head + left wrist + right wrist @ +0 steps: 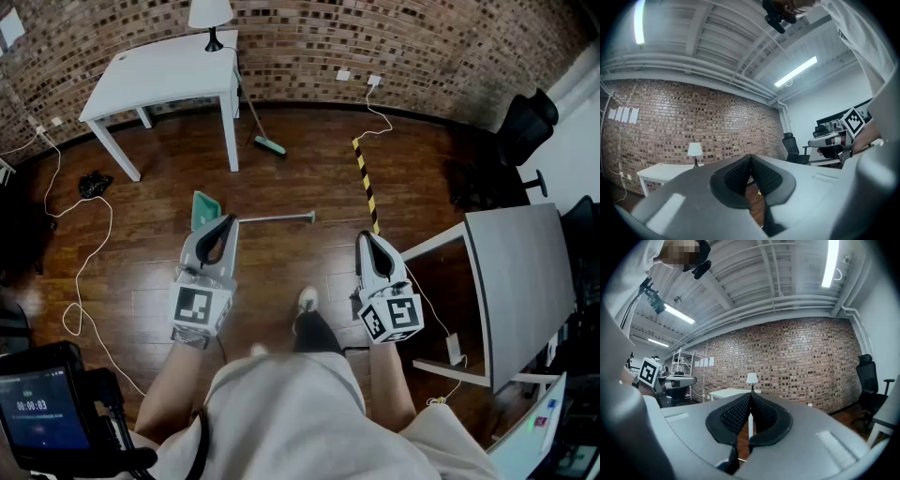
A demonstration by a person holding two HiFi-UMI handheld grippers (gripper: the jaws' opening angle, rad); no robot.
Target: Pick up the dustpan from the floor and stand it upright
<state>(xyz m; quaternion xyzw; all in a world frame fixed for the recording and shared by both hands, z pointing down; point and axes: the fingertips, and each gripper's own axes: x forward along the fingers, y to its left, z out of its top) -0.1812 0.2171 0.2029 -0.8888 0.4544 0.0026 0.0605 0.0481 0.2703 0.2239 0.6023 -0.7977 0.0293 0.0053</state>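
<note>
The green dustpan (203,208) lies flat on the wooden floor, and its long grey handle (281,218) stretches to the right. Held level above the floor, my left gripper (228,220) has its tips over the pan's near right corner, well above it. Its jaws are shut with nothing between them (750,157). My right gripper (363,236) is further right, past the handle's end, also level and shut empty (751,395). Neither gripper view shows the dustpan.
A white table (169,70) with a lamp (210,14) stands against the brick wall, and a broom (259,129) leans on it. A yellow-black strip (366,183) and cables (80,272) lie on the floor. A grey desk (520,281) and an office chair (525,127) are at the right.
</note>
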